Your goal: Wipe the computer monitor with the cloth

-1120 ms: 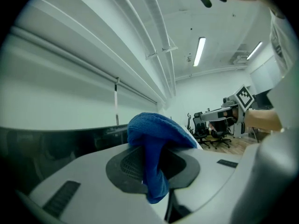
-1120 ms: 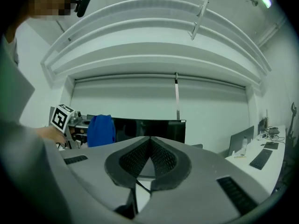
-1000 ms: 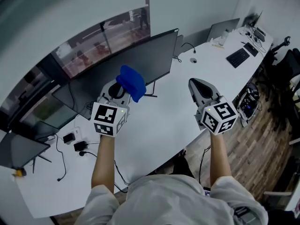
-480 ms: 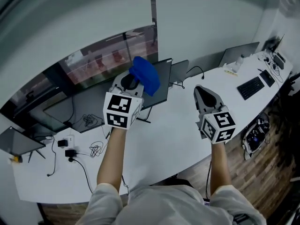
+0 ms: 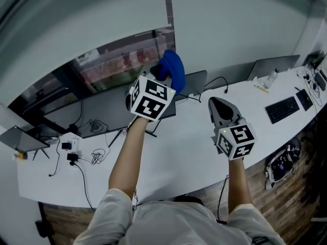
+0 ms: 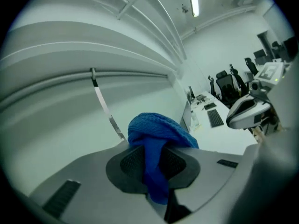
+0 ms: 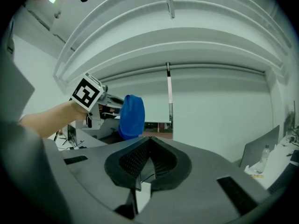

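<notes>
1. Head view:
   - left gripper is raised, clamped on the blue cloth;
   - the cloth sits by the upper right corner of the dark monitor; can't tell if it touches;
   - right gripper hangs well apart to the right, over bare white desk;
   - open desk lies between the two grippers; the desk's near edge curves toward the person;
   - cables are at the left; keyboard, laptop and bottle are far right;
   - the only print is the black-and-white square markers on both cubes.
2. Left gripper view:
   - jaws are pinched on the cloth, which bunches above the pads and hangs below them;
   - plain wall is ahead;
   - the right gripper shows at the right edge, with a keyboard and chairs beyond it.
3. Right gripper view:
   - jaws are together with nothing between them, right gripper;
   - the left gripper and cloth are up at the left, against the wall;
   - the laptop and bottle are at the right.
</notes>
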